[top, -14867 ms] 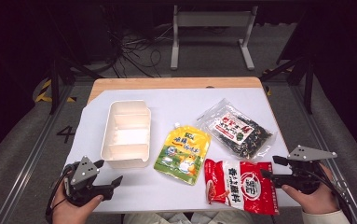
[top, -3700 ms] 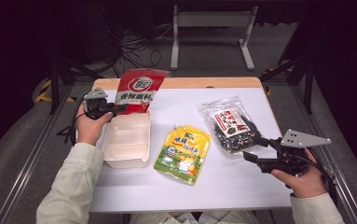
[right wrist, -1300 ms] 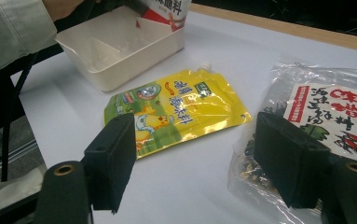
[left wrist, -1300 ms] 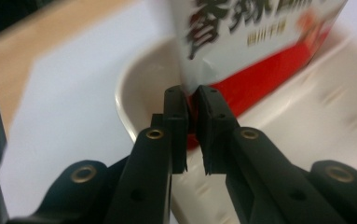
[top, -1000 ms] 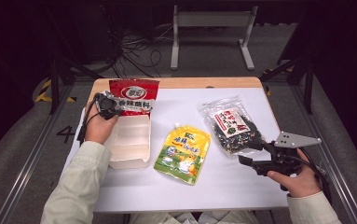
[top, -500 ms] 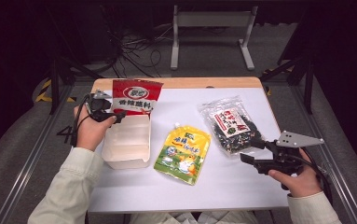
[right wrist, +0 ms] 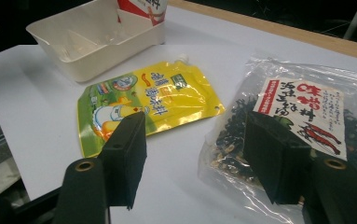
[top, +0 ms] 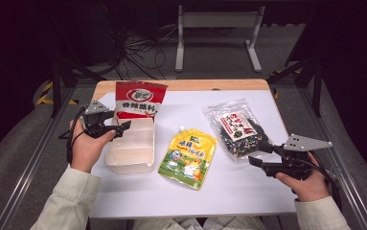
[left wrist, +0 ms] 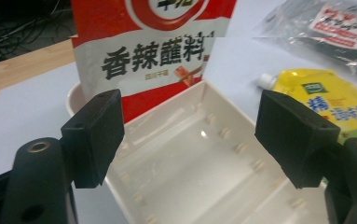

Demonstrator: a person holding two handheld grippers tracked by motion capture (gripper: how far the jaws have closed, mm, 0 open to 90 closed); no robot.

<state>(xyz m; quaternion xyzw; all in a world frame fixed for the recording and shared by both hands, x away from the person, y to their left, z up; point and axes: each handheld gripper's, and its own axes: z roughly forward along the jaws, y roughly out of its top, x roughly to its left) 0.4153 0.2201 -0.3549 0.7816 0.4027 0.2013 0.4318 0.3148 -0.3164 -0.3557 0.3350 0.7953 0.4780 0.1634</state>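
The table carries everything in a row. At far left the white tray holds the red packet, standing upright against its far end. The yellow pouch lies flat in the middle, its long axis running near to far with the spout at the far end. The clear bag lies to the right.

The left gripper hangs just left of the tray — jaws just opened wide, nothing between them. The right gripper is the nearer hand to the bag, which lies just to the far left of its tips; its jaws have been closing a little, half open and empty.
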